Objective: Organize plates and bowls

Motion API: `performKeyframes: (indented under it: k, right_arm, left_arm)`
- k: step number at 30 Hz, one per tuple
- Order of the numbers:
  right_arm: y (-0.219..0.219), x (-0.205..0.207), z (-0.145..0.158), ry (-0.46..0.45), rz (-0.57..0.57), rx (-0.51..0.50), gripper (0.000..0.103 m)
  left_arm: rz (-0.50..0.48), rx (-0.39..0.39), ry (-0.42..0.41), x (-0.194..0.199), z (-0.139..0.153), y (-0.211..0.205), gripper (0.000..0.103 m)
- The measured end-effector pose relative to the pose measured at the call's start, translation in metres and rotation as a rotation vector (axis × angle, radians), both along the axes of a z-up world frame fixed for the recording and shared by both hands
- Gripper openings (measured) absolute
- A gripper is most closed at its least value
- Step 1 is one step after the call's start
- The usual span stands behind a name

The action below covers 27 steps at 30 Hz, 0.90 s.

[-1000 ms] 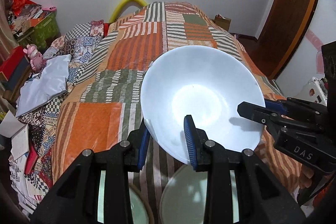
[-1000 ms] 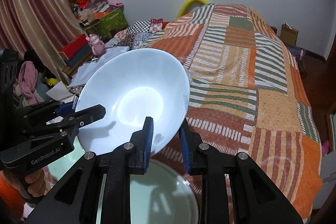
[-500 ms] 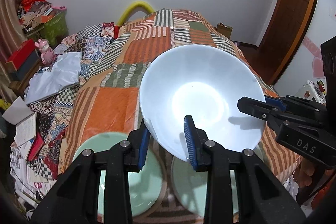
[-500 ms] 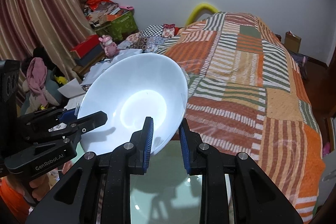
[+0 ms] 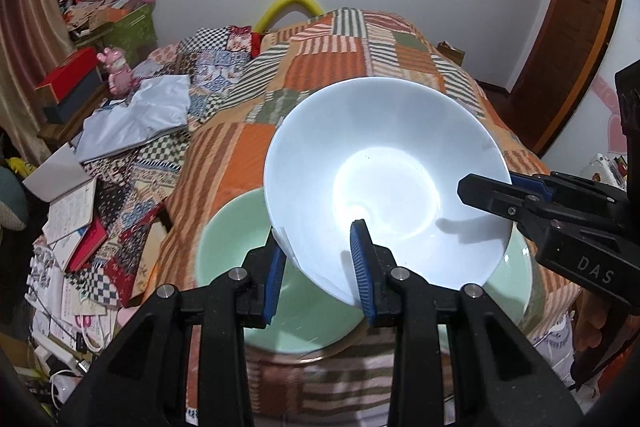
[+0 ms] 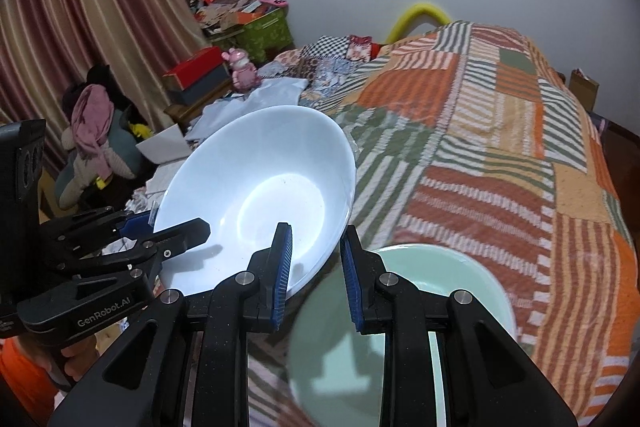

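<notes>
A large white bowl hangs in the air above the near end of the bed, held by both grippers. My left gripper is shut on its near-left rim. My right gripper is shut on the opposite rim and shows in the left wrist view. The bowl also shows in the right wrist view. Below it lie two pale green plates, one at the left and one at the right. The right plate also shows in the right wrist view.
The plates rest on a bed with a striped orange and green patchwork quilt. Books, papers and clothes clutter the floor at the left. A wooden door stands at the right. A curtain hangs at the left.
Both grippers have lifted the white bowl higher and drawn it back. The two green plates below have come more fully into view.
</notes>
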State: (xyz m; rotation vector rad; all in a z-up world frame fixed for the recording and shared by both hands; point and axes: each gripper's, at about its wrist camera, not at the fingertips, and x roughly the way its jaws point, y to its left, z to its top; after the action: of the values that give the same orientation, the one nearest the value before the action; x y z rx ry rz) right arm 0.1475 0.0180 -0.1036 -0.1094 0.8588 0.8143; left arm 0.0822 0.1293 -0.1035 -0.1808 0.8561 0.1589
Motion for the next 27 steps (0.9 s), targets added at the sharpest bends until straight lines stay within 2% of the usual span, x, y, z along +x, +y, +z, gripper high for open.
performKeyframes:
  k: [10, 27]
  right_arm:
    - [0.03, -0.011, -0.02, 0.05, 0.05, -0.012, 0.022]
    - [0.051, -0.014, -0.05, 0.132, 0.081, -0.056, 0.022]
  left_arm:
    - [0.047, -0.029, 0.037, -0.024, -0.02, 0.032, 0.032]
    - [0.062, -0.057, 0.091, -0.027, -0.05, 0.054, 0.032]
